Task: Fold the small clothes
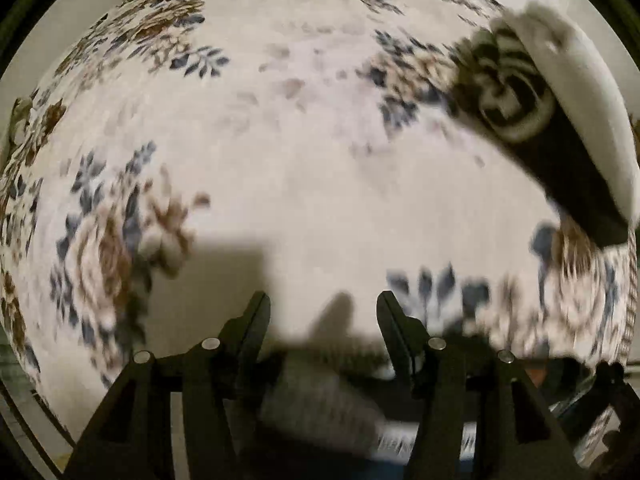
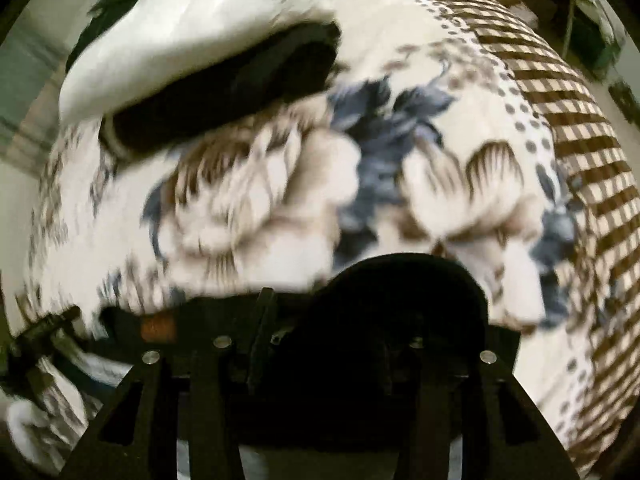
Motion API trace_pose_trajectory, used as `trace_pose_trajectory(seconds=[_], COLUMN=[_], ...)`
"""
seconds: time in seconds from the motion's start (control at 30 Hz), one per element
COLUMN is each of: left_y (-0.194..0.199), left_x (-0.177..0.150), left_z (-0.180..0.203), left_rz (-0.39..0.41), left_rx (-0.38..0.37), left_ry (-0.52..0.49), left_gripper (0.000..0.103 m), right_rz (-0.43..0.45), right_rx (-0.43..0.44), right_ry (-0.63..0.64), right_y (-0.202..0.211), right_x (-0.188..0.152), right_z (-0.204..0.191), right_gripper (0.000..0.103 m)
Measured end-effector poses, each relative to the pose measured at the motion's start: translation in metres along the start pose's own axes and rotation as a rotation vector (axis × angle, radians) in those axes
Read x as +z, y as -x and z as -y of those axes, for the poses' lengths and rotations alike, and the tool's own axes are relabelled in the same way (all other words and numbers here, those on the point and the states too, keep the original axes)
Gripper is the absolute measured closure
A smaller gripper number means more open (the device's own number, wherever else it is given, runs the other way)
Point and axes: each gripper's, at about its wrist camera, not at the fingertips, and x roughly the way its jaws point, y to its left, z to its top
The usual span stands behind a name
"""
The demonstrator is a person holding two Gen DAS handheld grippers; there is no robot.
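Both views are blurred. Nearest in my left wrist view, the left gripper [image 1: 322, 304] points down at a floral blanket [image 1: 304, 152], its two black fingers [image 1: 256, 320] standing apart with nothing between them; only their shadow lies on the pale cloth in the gap. Beyond them the blanket spreads wide, cream with brown roses and blue-grey leaves. Farther off, at the upper right of this view, lies a stack of folded clothes [image 1: 560, 120]: a dark piece with a white pattern below and a white piece on top, resting on the blanket well apart from this gripper.

Nearest in my right wrist view, a black garment [image 2: 400, 300] bulges up in front of the right gripper [image 2: 328, 320] and covers most of its fingers. One finger [image 2: 262, 320] shows at the left of the bulge. I cannot tell whether the pads press on the cloth. Past it the same blanket shows large roses, then a brown checked border at the right. Farthest, at the upper left, sits the stack again, white over black.
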Motion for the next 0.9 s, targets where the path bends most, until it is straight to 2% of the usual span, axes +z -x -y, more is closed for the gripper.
trace_pose_trajectory(seconds=[0.1, 0.2, 0.33, 0.43, 0.53, 0.67, 0.77, 0.8, 0.83, 0.87, 0.9], left_y=[0.016, 0.041, 0.054, 0.047, 0.040, 0.032, 0.029, 0.029, 0.031, 0.033, 0.036], left_x=[0.007, -0.008, -0.042, -0.066, -0.087, -0.099, -0.099, -0.097, -0.094, -0.091, -0.088], left_z=[-0.007, -0.020, -0.043, -0.057, -0.060, -0.051, -0.044, -0.043, -0.040, -0.038, -0.035], left_rz=[0.022, 0.038, -0.028, -0.117, -0.181, -0.203, -0.178, -0.153, -0.127, -0.113, -0.093], left_rx=[-0.039, -0.063, -0.107, -0.161, -0.189, -0.173, -0.178, -0.180, -0.161, -0.142, -0.134], left_ry=[0.042, 0.053, 0.141, 0.233, 0.291, 0.283, 0.274, 0.267, 0.244, 0.220, 0.201], left_gripper=[0.050, 0.050, 0.050, 0.050, 0.050, 0.050, 0.053, 0.063, 0.072, 0.087, 0.095], right_rz=[0.021, 0.027, -0.032, -0.086, -0.140, -0.173, -0.175, -0.165, -0.153, -0.126, -0.114], right_rx=[0.045, 0.067, 0.072, 0.082, 0.036, 0.010, 0.073, 0.081, 0.078, 0.071, 0.057], right_ry=[-0.045, -0.052, -0.108, -0.153, -0.191, -0.254, -0.307, -0.304, -0.291, -0.265, -0.244], right_y=[0.018, 0.044, 0.060, 0.050, 0.038, 0.037, 0.031, 0.030, 0.028, 0.029, 0.030], right_x=[0.009, 0.001, -0.017, -0.022, -0.027, -0.038, -0.043, -0.043, -0.041, -0.039, -0.036], right_z=[0.010, 0.029, 0.060, 0.072, 0.081, 0.095, 0.106, 0.106, 0.105, 0.101, 0.096], right_gripper=[0.056, 0.056, 0.055, 0.055, 0.055, 0.055, 0.055, 0.055, 0.063, 0.073, 0.091])
